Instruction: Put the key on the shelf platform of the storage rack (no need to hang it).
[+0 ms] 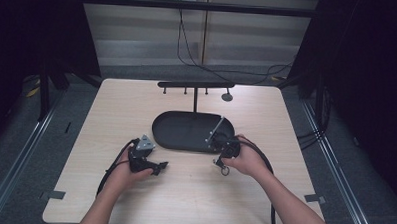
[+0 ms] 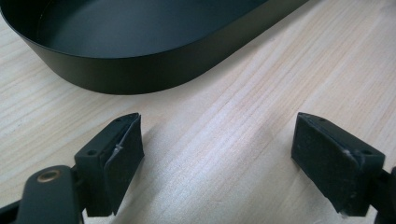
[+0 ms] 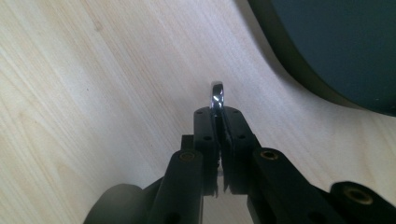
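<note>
My right gripper (image 3: 218, 114) is shut on a shiny metal ring (image 3: 217, 93) that sticks out past its tips, edge-on, just above the wooden table. From above, that gripper (image 1: 222, 164) sits at the near right edge of the black oval tray (image 1: 165, 136), with the ring (image 1: 225, 169) hanging toward the person. Whatever is joined to the ring is hidden between the jaws. My left gripper (image 1: 159, 166) rests low over the table, left of the tray's front. Its jaws (image 2: 217, 158) stand wide open around bare wood, short of the tray wall (image 2: 140, 74).
A black T-shaped rack (image 1: 195, 85) with small pegs rises from the tray's far side; a dark round piece (image 1: 227, 97) hangs near its right end. A thin silver rod (image 1: 215, 128) lies slanted in the tray's right part. The tray's rim (image 3: 280, 51) curves close by the right gripper.
</note>
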Tool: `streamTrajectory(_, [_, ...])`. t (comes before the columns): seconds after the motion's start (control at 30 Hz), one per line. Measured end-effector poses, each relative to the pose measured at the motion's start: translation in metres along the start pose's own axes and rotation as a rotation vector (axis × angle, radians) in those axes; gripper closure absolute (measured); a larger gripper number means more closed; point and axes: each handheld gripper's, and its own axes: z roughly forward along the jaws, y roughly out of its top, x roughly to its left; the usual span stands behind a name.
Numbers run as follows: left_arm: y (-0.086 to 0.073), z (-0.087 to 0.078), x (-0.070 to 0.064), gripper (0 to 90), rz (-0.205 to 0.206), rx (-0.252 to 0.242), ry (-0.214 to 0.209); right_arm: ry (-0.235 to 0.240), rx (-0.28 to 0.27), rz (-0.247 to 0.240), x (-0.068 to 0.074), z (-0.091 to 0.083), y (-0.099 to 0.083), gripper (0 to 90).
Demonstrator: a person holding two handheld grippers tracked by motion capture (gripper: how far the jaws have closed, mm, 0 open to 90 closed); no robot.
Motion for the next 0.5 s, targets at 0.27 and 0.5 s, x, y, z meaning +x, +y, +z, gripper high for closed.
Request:
streamTrajectory(0.27, [0.000, 0.000, 0.000, 16.5, 0.000, 0.000, 0.000, 0.000, -0.029, 0.000, -0.006, -0.021, 0.007, 86.0])
streamTrajectory(0.5, [0.000, 0.000, 0.000, 16.4, 0.001, 0.000, -0.001, -0.011, -0.039, 0.013, -0.012, -0.031, 0.012, 86.0])
